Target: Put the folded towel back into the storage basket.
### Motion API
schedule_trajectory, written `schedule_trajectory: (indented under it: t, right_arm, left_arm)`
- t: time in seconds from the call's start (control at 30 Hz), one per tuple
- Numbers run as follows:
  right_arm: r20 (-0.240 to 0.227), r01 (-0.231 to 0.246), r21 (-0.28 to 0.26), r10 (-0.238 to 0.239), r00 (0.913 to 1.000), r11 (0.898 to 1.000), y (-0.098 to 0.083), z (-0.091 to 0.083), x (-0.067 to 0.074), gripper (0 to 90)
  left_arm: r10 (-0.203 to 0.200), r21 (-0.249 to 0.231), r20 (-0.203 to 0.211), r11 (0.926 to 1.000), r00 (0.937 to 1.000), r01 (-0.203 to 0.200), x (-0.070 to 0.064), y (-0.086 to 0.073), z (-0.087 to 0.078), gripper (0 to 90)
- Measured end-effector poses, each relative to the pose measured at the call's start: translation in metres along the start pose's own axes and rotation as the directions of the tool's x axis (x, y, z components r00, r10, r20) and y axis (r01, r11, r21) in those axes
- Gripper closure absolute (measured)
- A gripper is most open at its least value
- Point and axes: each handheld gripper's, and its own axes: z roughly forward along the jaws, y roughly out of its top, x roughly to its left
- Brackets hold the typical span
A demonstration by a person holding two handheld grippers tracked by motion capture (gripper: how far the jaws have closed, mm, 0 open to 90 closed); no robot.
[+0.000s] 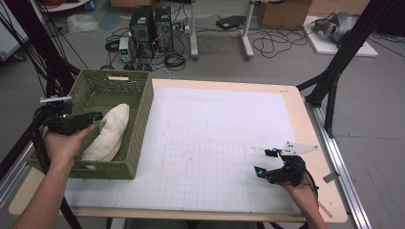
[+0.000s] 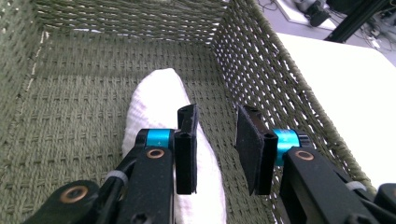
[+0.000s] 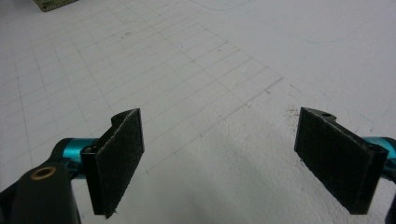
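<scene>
The left gripper (image 2: 215,149) hung over the white towel (image 2: 163,116) in the basket (image 2: 261,60), jaws apart and empty — a shallow bite could snag the weave.

L tool (image 2: 215,149) jaws part-closed, nothing gripped; R tool (image 3: 219,163) wide open, low.

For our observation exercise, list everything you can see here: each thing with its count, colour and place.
Woven basket: one, olive green, table's left end.
Rolled cloth: one, cream white, lying in the basket.
Grid mat: one, white, covering the tabletop.
Wooden table: one, light brown.
Computer towers: two, black, on the floor behind.
Left gripper: one, black, jaws apart over the cloth.
Right gripper: one, black, open above the mat.
</scene>
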Motion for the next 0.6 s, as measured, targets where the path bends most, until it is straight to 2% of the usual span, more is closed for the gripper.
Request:
schedule_trajectory:
  t: [0.43, 0.53, 0.6]
  right_arm:
    - [0.0, 0.001, -0.001, -0.001, 1.0, 1.0, 0.0, 0.0003, -0.0002, 15.1]
    - [0.0, 0.0, -0.001, 0.0, 1.0, 1.0, 0.0, 0.0004, -0.0001, 15.1]
    - [-0.001, 0.0, 0.001, 0.0, 1.0, 1.0, 0.0, 0.0005, -0.0001, 15.1]
  left_arm:
    - [0.051, 0.019, 0.051, 0.9985, 0.9974, -0.052, -0.0006, 0.0005, -0.0001, 71.9]
    - [0.076, 0.036, 0.08, 0.9962, 0.9939, -0.079, -0.0009, 0.0014, 0.0005, 73.4]
    - [0.11, 0.052, 0.11, 0.9918, 0.9878, -0.116, -0.0014, 0.0028, 0.001, 74.6]
